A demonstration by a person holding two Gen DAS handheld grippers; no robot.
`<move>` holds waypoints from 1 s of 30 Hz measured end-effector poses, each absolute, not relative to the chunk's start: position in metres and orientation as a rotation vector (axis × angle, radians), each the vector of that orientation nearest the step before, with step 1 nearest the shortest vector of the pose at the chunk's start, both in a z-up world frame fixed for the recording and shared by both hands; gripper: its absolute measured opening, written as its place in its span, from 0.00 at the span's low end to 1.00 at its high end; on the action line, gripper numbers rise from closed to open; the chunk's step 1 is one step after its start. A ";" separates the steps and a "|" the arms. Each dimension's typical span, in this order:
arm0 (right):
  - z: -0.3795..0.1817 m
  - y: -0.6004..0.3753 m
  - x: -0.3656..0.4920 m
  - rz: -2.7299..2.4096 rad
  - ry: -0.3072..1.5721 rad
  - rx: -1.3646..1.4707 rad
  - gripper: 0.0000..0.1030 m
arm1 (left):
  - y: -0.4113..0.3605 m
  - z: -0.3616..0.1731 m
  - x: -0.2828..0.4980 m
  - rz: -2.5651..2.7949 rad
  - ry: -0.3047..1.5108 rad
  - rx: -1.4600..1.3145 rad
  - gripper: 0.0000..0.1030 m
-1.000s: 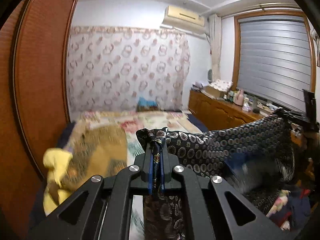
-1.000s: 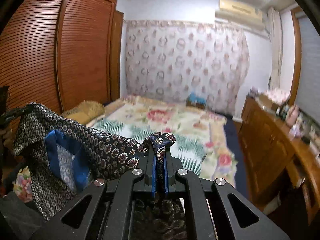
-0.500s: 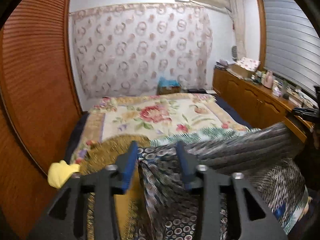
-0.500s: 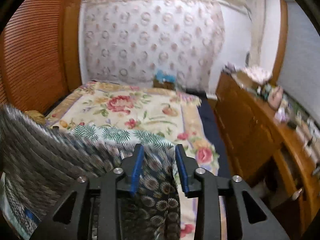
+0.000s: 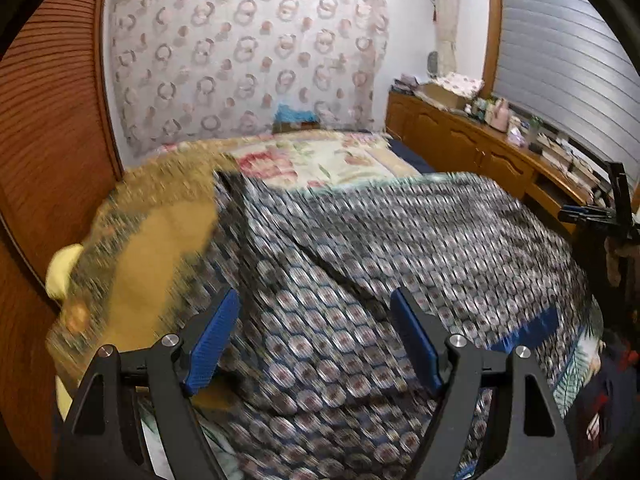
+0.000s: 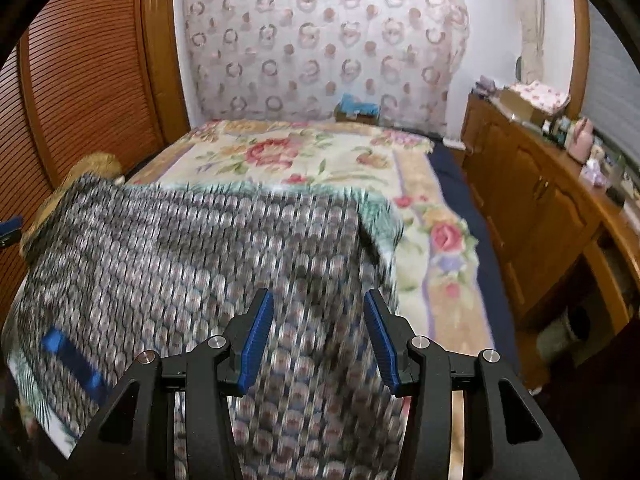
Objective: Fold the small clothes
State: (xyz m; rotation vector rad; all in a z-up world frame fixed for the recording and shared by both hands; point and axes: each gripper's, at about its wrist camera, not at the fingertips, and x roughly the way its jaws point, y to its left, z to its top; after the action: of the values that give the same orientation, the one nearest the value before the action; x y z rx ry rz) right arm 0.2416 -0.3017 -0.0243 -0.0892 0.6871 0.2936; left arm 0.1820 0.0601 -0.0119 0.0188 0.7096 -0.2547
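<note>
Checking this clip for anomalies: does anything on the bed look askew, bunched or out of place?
Mildly. The patterned garment lies spread on the bed but not flat: a diagonal ridge crosses it, and its left edge overlaps a tan cloth. Both frames are motion-blurred. Nothing looks spilled or damaged.

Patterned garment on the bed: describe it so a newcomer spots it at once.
Find the bed with the floral cover. On its near end lies the garment, spread flat. Unlike the gold-brown cloth beside it, it is dark, covered in small round medallions, with a blue patch.
</note>
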 end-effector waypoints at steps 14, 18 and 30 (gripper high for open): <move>-0.044 -0.342 0.224 0.252 0.765 0.015 0.47 | 0.010 -0.070 0.173 -0.318 0.838 0.055 0.76; -0.043 -0.344 0.220 0.265 0.768 0.018 0.47 | 0.005 -0.083 0.177 -0.310 0.879 0.066 0.76; -0.057 -0.330 0.241 0.283 0.791 0.013 0.05 | -0.008 -0.090 0.182 -0.306 0.908 0.132 0.89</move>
State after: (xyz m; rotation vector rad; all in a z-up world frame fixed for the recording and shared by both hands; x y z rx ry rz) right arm 0.2410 -0.3302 -0.0570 0.0133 0.7906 0.2828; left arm 0.1823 -0.0081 -0.0897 0.1324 0.9075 -0.3060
